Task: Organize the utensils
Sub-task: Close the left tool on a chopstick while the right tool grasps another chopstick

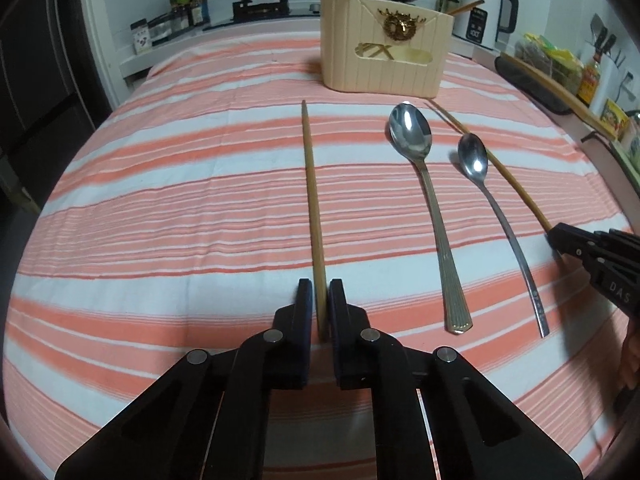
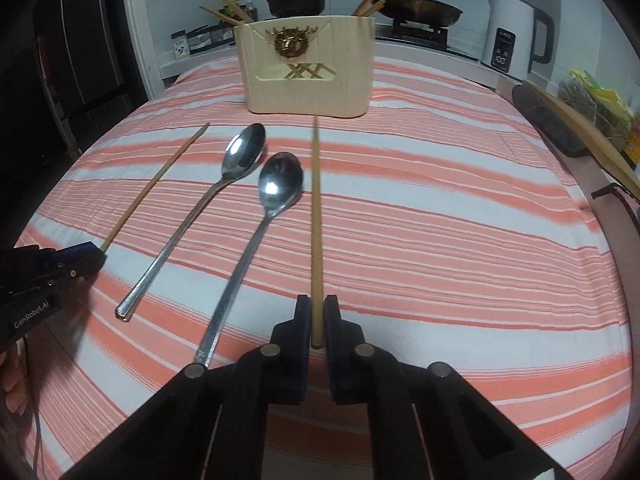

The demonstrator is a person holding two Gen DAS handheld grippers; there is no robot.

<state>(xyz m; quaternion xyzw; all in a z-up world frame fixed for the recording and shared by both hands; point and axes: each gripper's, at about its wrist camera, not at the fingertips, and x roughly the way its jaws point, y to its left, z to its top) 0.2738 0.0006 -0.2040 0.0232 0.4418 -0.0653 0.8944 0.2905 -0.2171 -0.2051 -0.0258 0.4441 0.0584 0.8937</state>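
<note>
Left gripper (image 1: pixel 320 300) and right gripper (image 2: pixel 316 316) each pinch a chopstick at frame centre; two spoons (image 1: pixel 424 184) remain below the partly filled holder (image 1: pixel 384 52).

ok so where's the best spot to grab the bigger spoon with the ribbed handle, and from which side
Probably the flared near end of the ribbed-handle spoon's handle, coming from the near edge along its length, jaws straddling it sideways. It lies flat with its bowl toward the utensil holder, and the slimmer spoon is farther from it at the handle end than at the bowl.
</note>
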